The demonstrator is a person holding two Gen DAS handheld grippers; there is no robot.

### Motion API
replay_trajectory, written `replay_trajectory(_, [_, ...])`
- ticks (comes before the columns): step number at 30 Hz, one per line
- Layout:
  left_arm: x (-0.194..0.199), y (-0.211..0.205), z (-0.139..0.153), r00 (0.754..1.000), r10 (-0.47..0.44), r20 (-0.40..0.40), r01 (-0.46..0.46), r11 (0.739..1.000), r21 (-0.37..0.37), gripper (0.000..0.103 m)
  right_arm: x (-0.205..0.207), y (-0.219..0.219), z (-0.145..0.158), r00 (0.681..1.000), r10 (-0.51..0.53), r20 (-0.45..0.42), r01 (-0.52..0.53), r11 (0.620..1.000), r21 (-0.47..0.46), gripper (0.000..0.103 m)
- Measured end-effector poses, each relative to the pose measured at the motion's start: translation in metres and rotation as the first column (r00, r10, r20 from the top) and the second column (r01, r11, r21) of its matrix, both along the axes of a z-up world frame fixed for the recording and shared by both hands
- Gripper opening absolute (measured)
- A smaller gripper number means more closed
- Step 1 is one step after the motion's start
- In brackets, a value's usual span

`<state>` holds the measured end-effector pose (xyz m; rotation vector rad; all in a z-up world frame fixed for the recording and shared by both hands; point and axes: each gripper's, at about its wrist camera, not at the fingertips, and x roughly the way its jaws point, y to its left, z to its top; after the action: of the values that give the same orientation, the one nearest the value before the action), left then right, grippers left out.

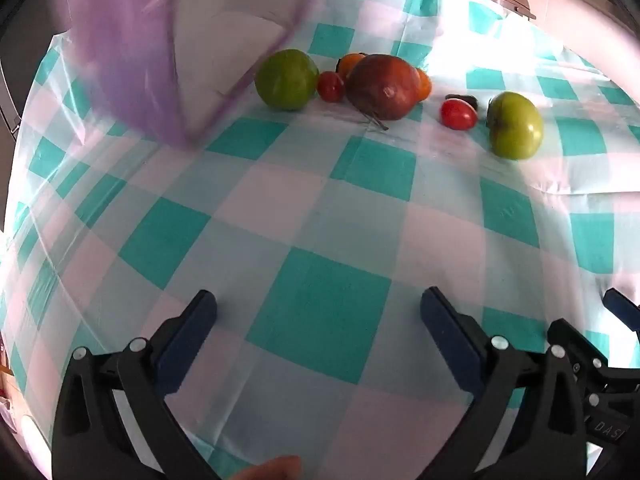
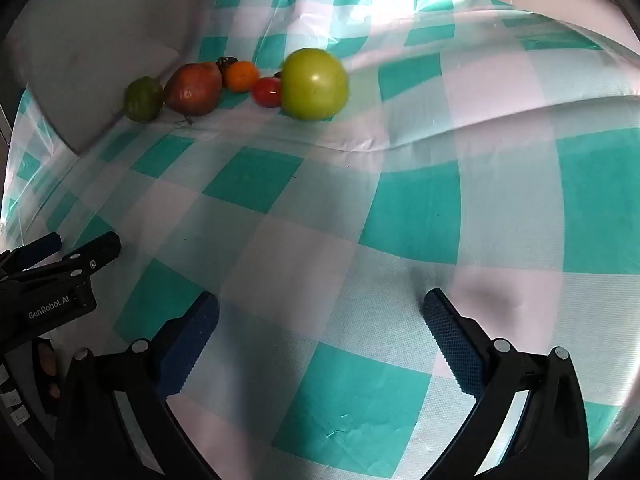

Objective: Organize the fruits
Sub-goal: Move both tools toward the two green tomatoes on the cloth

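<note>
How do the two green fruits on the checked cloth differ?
The left green fruit is darker, with brownish shading; the right green fruit is paler, yellow-green. The left one sits by the big red fruit in the cluster; the right one lies apart at the row's end, beside a small red tomato. Both are round, similar in size, and rest on the cloth, untouched.

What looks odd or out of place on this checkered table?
The tablecloth is rumpled, with a raised fold running beside the light green fruit. Otherwise the fruits sit loose and intact; nothing is spilled or broken.
</note>
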<state>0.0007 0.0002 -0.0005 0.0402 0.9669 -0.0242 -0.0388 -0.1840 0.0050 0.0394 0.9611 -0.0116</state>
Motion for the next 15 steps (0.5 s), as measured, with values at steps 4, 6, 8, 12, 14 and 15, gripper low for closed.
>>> replay_trajectory(4, [0.0007, -0.001, 0.0004, 1.0, 0.0, 0.003, 0.0, 1.0, 0.006, 0.102, -0.001, 0.0004, 0.0001, 1.0, 0.0, 0.008, 0.0, 1.0, -0.013, 0.099])
replay_trajectory(6, [0.0016, -0.0015, 0.0007, 1.0, 0.0, 0.003, 0.0, 1.0, 0.006, 0.102, 0.0003, -0.0002, 0.0025, 1.0, 0.0, 0.007, 0.0, 1.0, -0.013, 0.099])
replay_trajectory(8, [0.0027, -0.0022, 0.0009, 1.0, 0.0, 0.003, 0.0, 1.0, 0.006, 0.102, 0.0014, -0.001, 0.0034, 1.0, 0.0, 0.007, 0.0, 1.0, -0.014, 0.099])
replay_trajectory(12, [0.0025, -0.0046, 0.0005, 1.0, 0.001, 0.005, -0.001, 1.0, 0.005, 0.102, 0.0039, 0.0004, 0.0007, 1.0, 0.0, 0.005, 0.0, 1.0, -0.015, 0.099])
replay_trajectory(14, [0.0026, -0.004, -0.0006, 1.0, 0.0, 0.004, 0.0, 1.0, 0.005, 0.102, 0.004, 0.0008, 0.0013, 1.0, 0.001, 0.005, -0.001, 1.0, -0.015, 0.099])
replay_trajectory(15, [0.0036, -0.0036, -0.001, 1.0, 0.0, 0.004, 0.0, 1.0, 0.003, 0.102, 0.0039, 0.0007, 0.0015, 1.0, 0.001, 0.005, -0.001, 1.0, -0.015, 0.099])
